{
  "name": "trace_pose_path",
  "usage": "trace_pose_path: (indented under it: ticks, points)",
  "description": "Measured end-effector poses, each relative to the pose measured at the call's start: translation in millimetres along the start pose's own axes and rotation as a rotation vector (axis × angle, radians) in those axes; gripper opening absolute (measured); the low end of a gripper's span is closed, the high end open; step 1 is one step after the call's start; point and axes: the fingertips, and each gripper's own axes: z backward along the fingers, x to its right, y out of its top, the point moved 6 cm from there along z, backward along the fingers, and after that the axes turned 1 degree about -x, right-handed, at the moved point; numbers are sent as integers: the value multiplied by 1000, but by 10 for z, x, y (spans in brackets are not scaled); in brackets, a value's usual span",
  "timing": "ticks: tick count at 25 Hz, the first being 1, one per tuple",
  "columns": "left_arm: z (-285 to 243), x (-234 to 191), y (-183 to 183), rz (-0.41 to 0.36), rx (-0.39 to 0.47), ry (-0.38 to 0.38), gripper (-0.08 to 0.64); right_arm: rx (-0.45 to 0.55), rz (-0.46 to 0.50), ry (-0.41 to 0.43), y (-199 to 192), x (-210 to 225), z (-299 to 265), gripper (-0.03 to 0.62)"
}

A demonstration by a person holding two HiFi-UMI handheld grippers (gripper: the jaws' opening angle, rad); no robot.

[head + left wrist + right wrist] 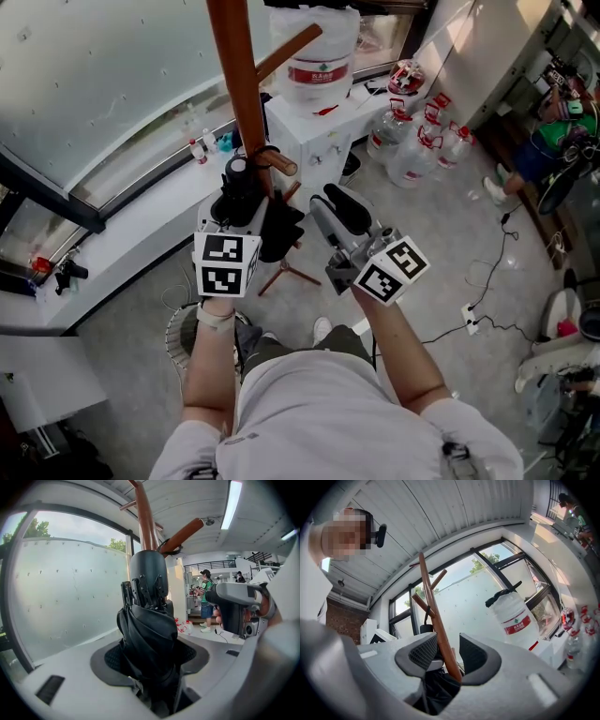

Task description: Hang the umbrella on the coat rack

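A brown wooden coat rack (240,84) stands right ahead, with a short peg (278,162) sticking out toward me. My left gripper (246,202) is shut on a black folded umbrella (279,228), handle end up. In the left gripper view the umbrella (149,634) fills the jaws, and its strap (165,546) loops around the slanting peg (183,532). My right gripper (339,208) hovers open just right of the umbrella, holding nothing. In the right gripper view the rack pole (435,618) shows beyond the open gripper (447,651), with the umbrella (438,688) dark below.
A white water dispenser with a large bottle (315,54) stands behind the rack. Several empty water bottles (417,141) sit on the floor to the right. A white ledge (112,239) runs along the frosted window at left. Cables (487,281) trail across the floor; a person (548,141) stands far right.
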Motion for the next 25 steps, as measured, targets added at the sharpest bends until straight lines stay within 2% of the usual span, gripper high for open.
trace_pose_path:
  ticks: [7, 25]
  points:
    - [-86, 25, -220, 23, -22, -40, 238, -45, -23, -55, -220, 24, 127, 141]
    - [-236, 96, -580, 48, 42, -76, 255, -140, -74, -210, -736, 49, 545, 141]
